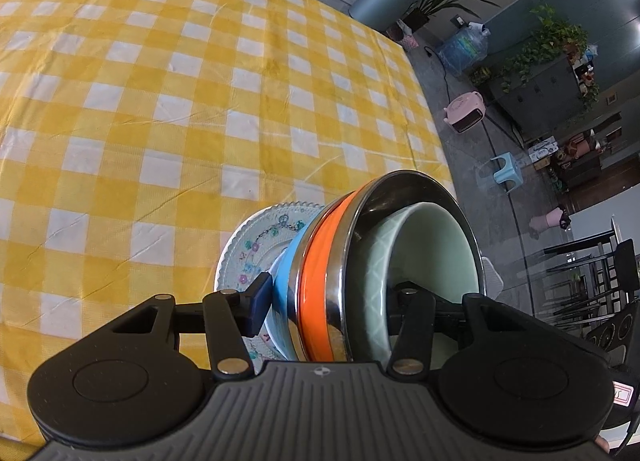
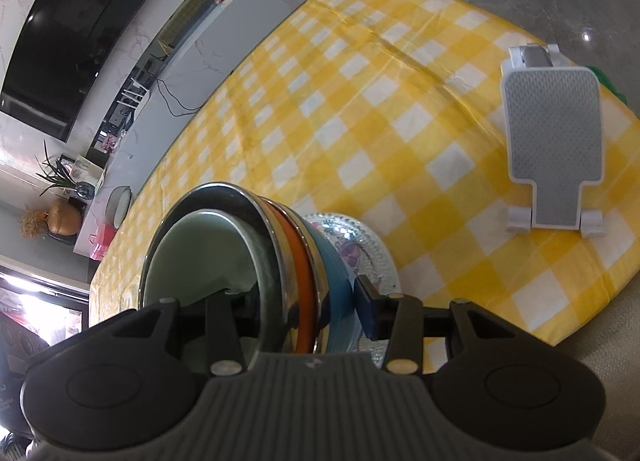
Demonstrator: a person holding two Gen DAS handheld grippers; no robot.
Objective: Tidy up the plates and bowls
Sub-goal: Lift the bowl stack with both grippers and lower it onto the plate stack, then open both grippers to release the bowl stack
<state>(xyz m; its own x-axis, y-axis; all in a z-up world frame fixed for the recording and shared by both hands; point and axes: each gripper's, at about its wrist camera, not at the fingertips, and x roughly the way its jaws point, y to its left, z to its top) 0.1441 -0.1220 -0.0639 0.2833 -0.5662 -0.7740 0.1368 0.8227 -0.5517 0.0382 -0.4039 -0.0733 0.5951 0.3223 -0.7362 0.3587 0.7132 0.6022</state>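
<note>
Stack: 1 nested set of dishes, carried on edge above the yellow-and-white checked tablecloth (image 1: 200,101), gripped from 2 opposite sides.
Stack order, left wrist view: floral plate (image 1: 256,245) at 9 o'clock, then blue bowl (image 1: 282,281), orange bowl (image 1: 320,281), steel bowl (image 1: 404,185), with pale green bowl (image 1: 436,245) nested innermost at 3 o'clock.
Stack order, right wrist view: mirrored; pale green bowl (image 2: 200,253) at 9 o'clock, steel bowl (image 2: 240,197), orange bowl (image 2: 302,261), blue bowl (image 2: 334,281), floral plate (image 2: 360,245) at 3 o'clock.
Left gripper (image 1: 332,301): jaws partly spread and clamped across the stack; 1 finger sits against the blue bowl on the plate side, the other reaches inside the pale green bowl.
Right gripper (image 2: 304,301): jaws partly spread and clamped across the same stack; 1 finger inside the pale green bowl, the other against the blue bowl on the plate side.
Stack position: bottom centre of both views, at 6 o'clock, near the tablecloth's edge.
Other item: white and grey phone stand (image 2: 554,141) stands on the tablecloth at 2 o'clock in the right wrist view, well apart from the stack.
</note>
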